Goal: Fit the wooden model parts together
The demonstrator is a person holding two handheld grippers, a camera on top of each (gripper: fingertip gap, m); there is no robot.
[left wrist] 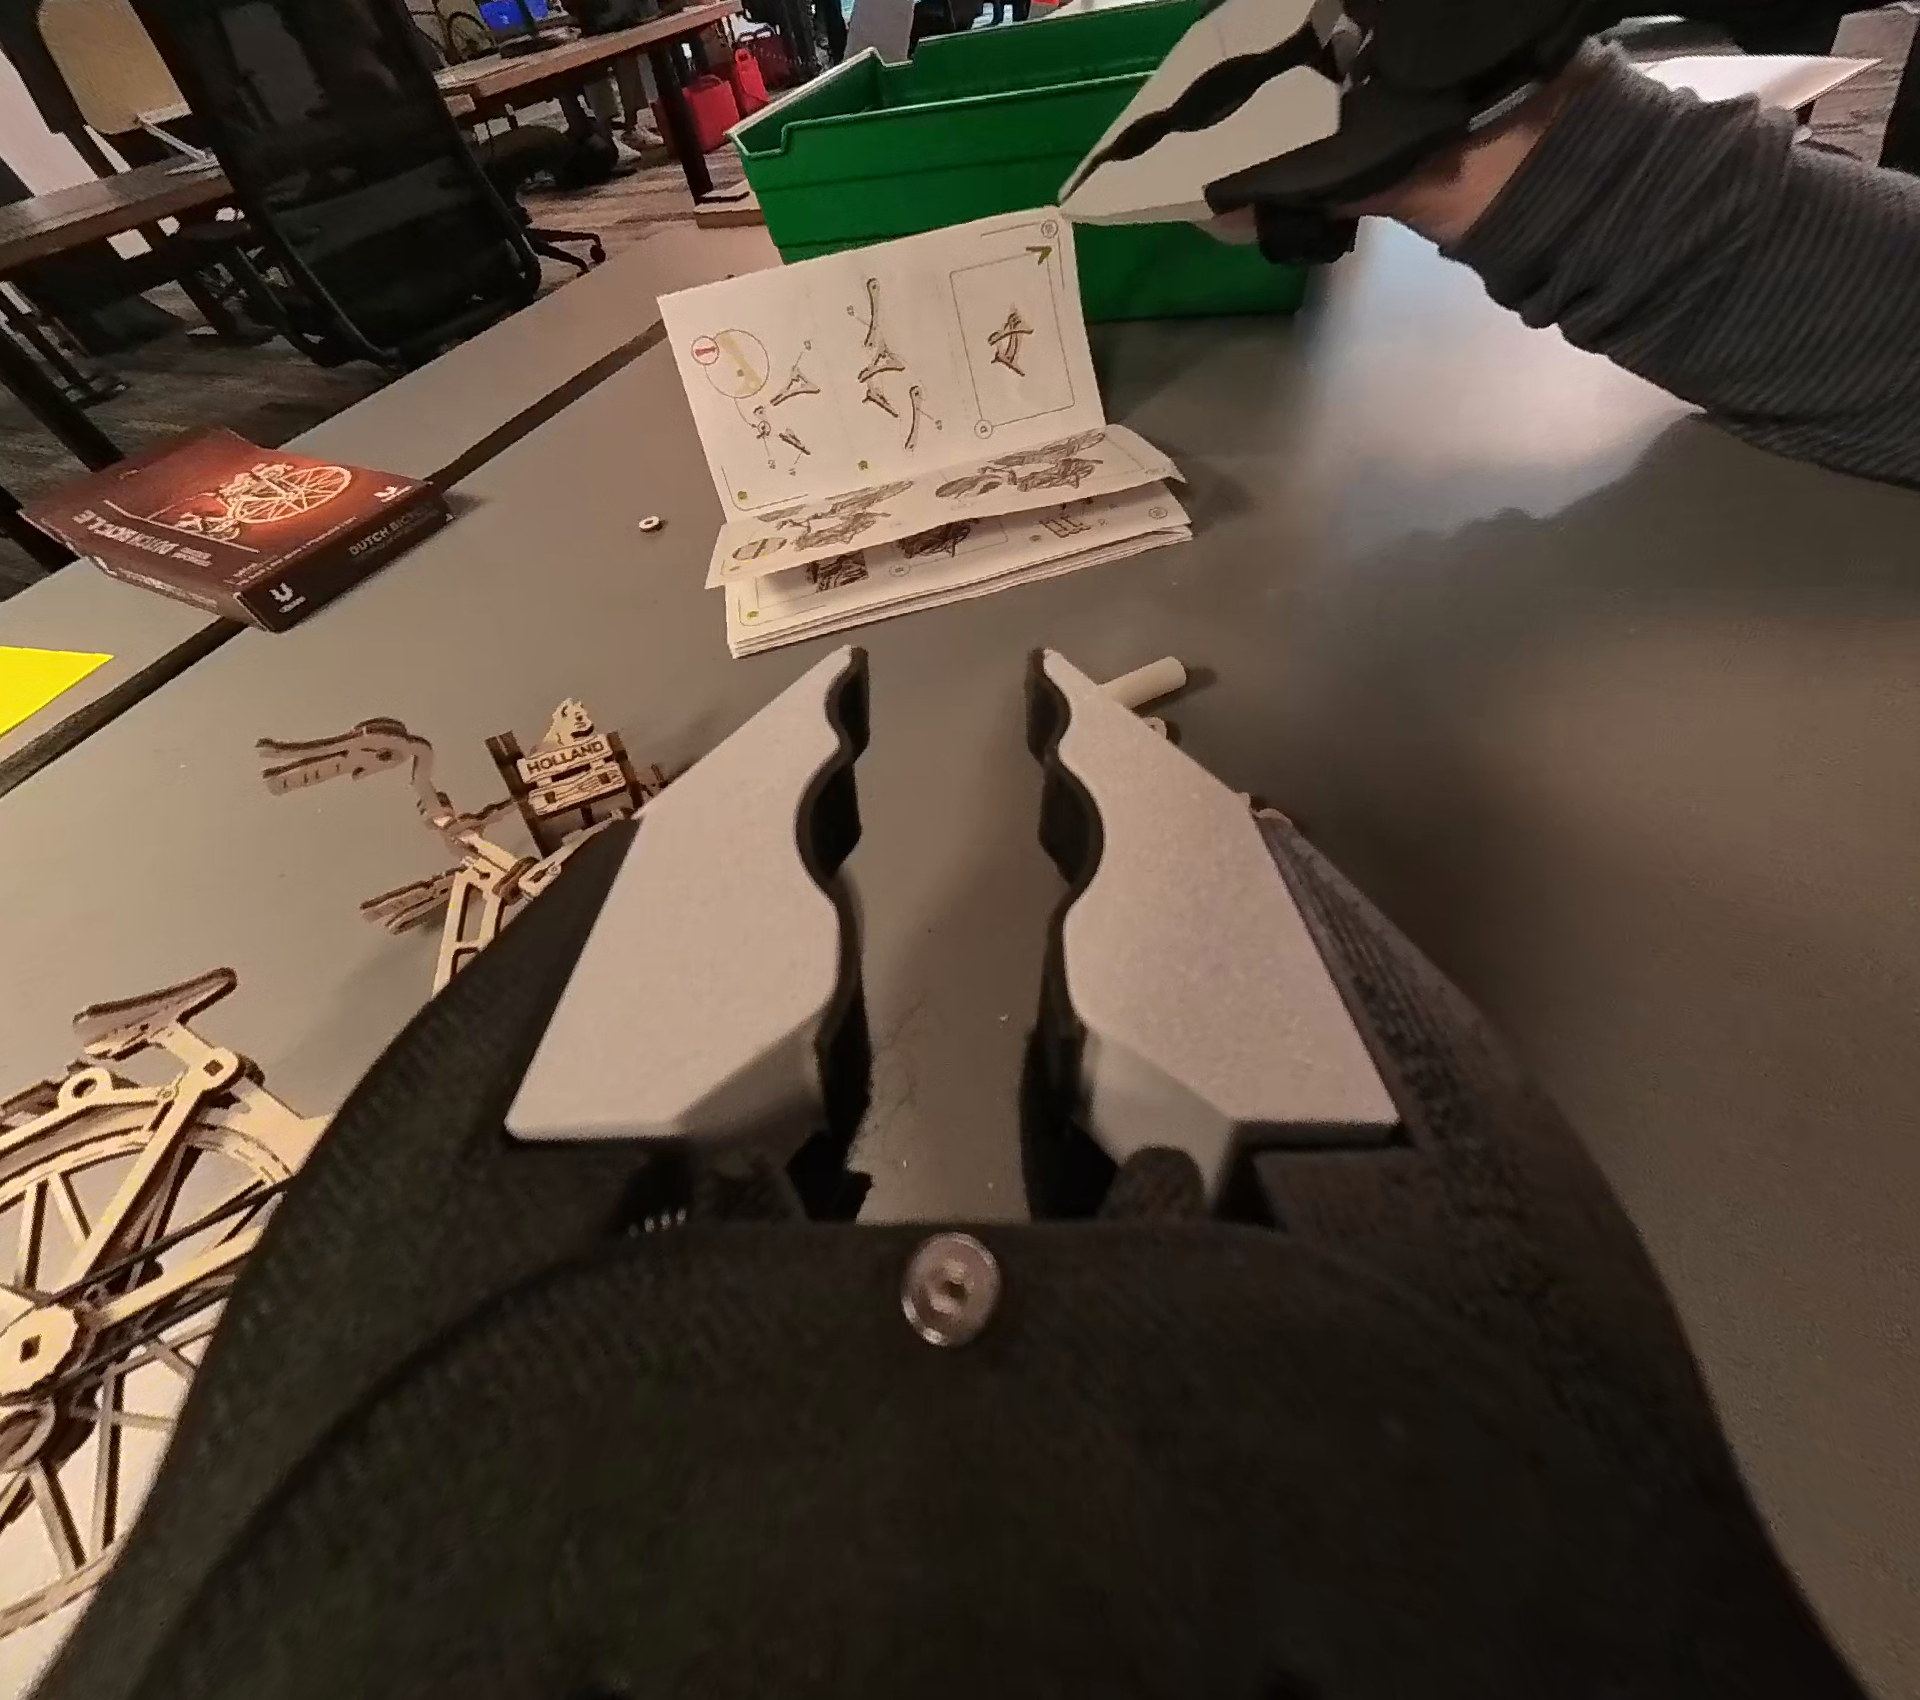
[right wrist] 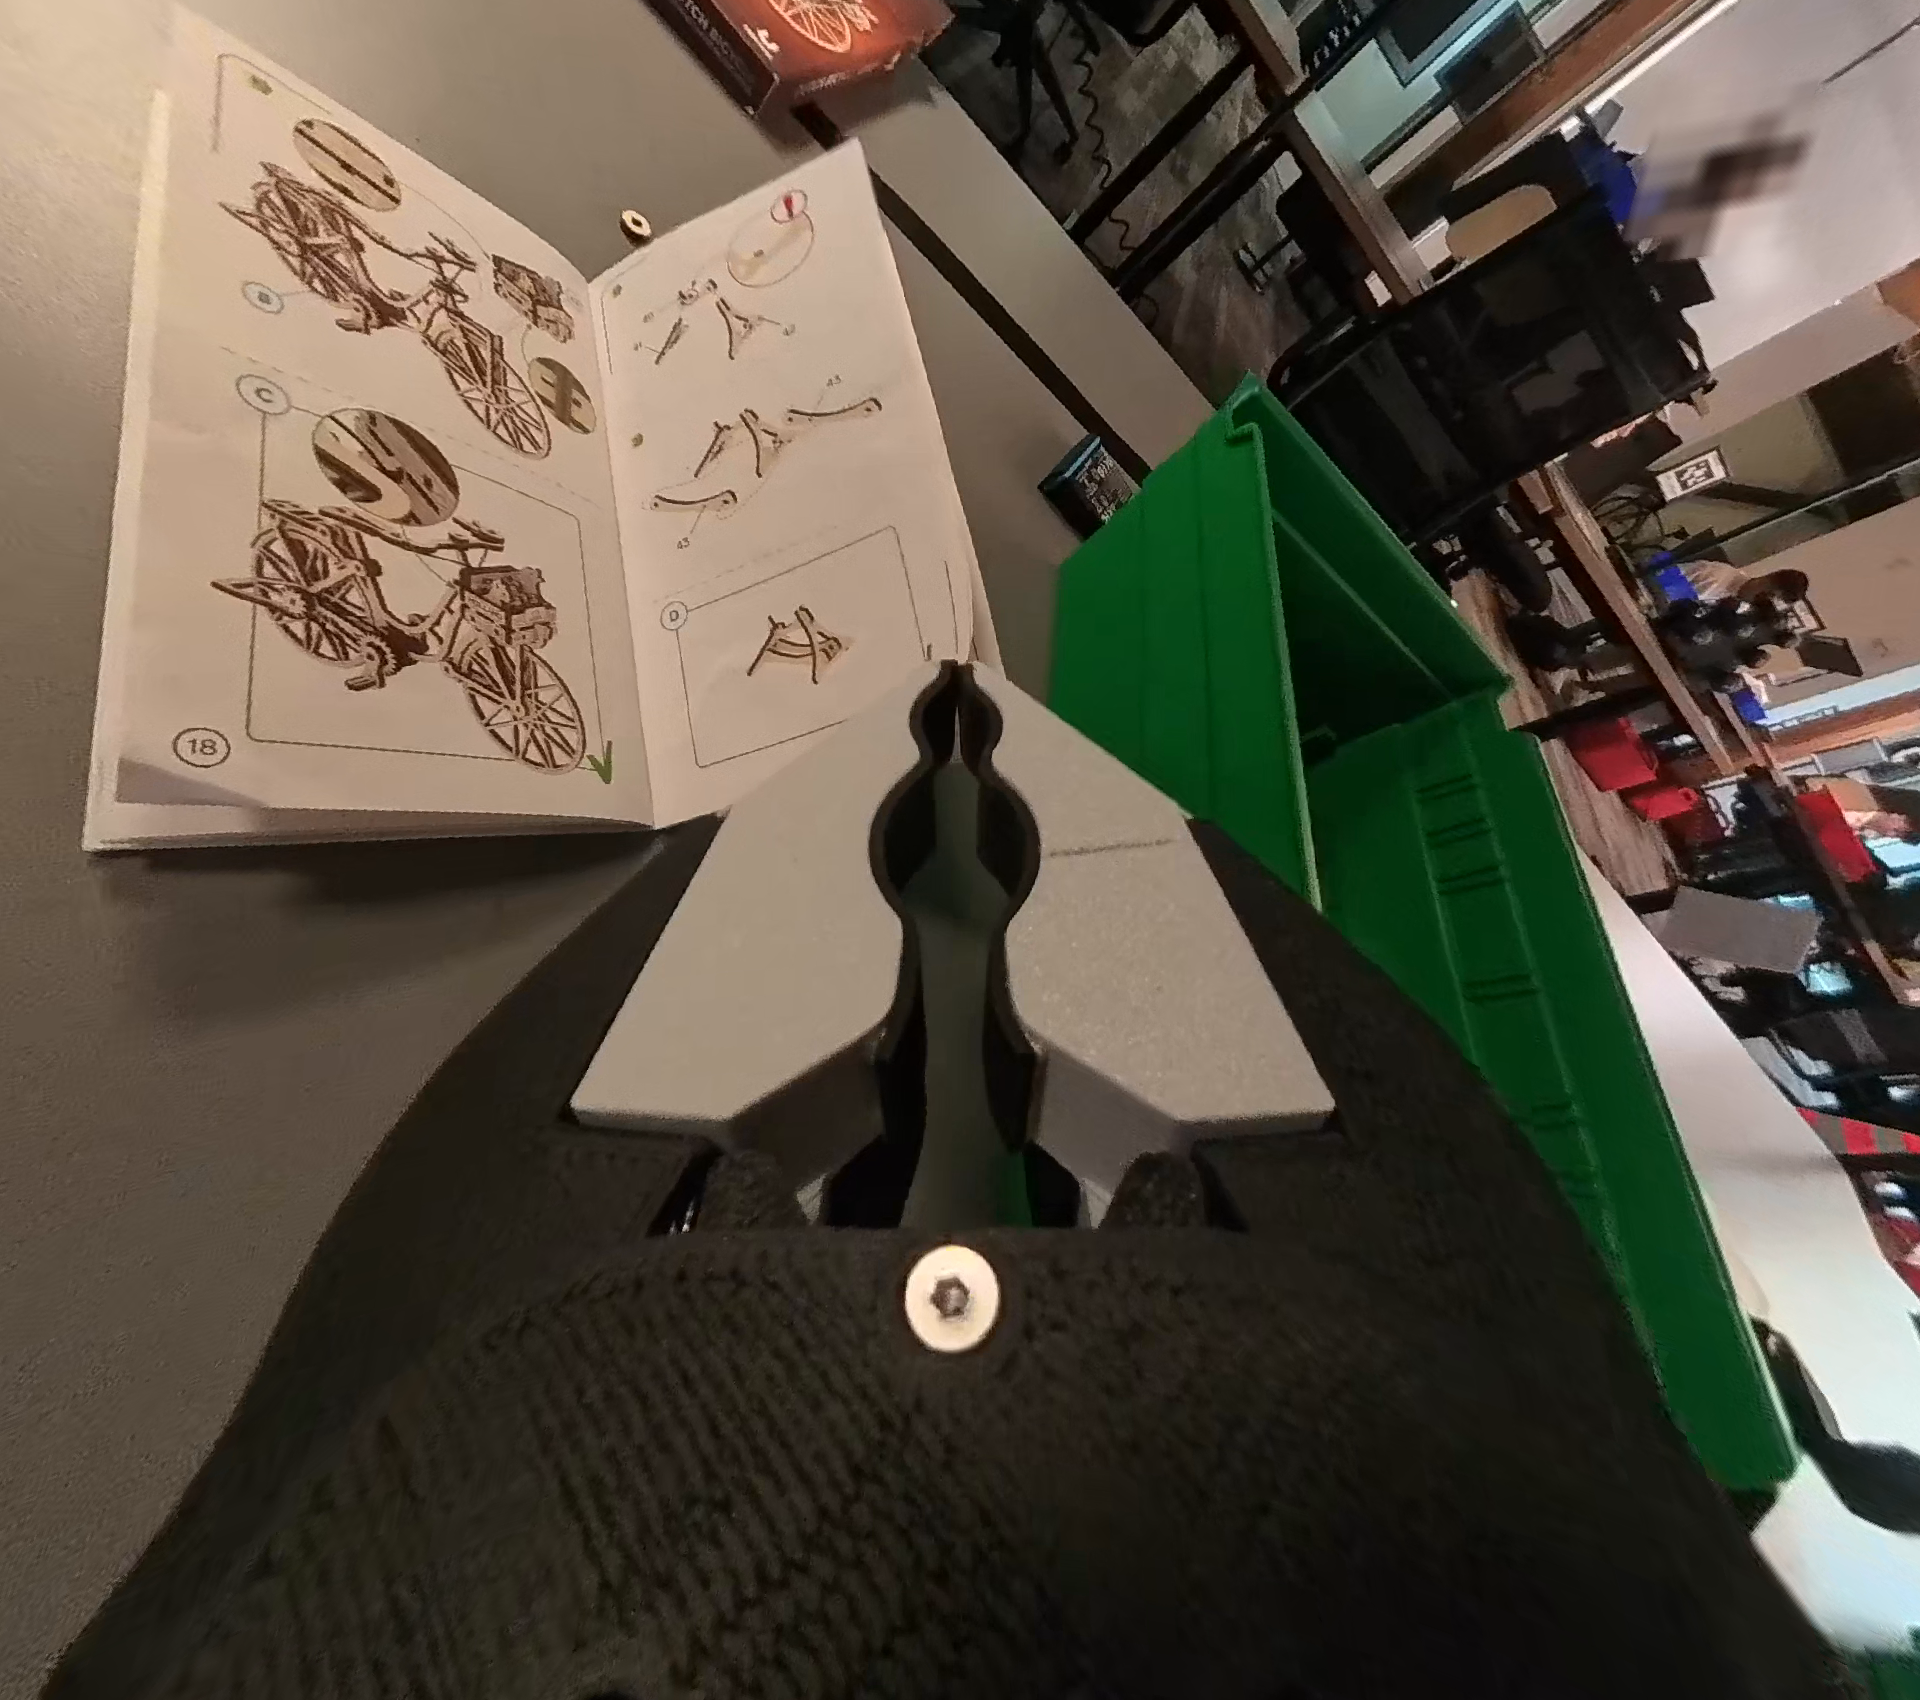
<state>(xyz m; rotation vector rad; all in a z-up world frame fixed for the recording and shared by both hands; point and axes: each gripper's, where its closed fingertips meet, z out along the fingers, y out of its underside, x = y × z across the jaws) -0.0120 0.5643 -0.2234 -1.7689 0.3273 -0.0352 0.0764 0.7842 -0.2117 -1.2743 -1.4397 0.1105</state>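
Note:
A partly built wooden bicycle model (left wrist: 125,1162) lies at the left of the grey table (left wrist: 1455,715). Its handlebar end (left wrist: 416,819) and a small wooden crate (left wrist: 571,777) lie just left of my left gripper (left wrist: 951,684). That gripper is open and empty, low over the table. A pale peg (left wrist: 1143,679) lies by its right finger. The instruction booklet (left wrist: 894,362) lies open ahead with one page raised upright. My right gripper (left wrist: 1070,201) is shut on that page's top corner. In the right wrist view its fingertips (right wrist: 951,676) meet at the edge of the booklet (right wrist: 416,455).
A green bin (left wrist: 987,133) stands behind the booklet and also shows in the right wrist view (right wrist: 1351,767). The model's dark box (left wrist: 239,518) lies at the far left edge. A small wooden washer (left wrist: 651,522) lies between box and booklet. A yellow sheet (left wrist: 42,679) lies at left. The grippers' ends are close to 25 cm from one another. My left tips are roughly 15 cm from the partly built wooden bicycle model (left wrist: 125,1162).

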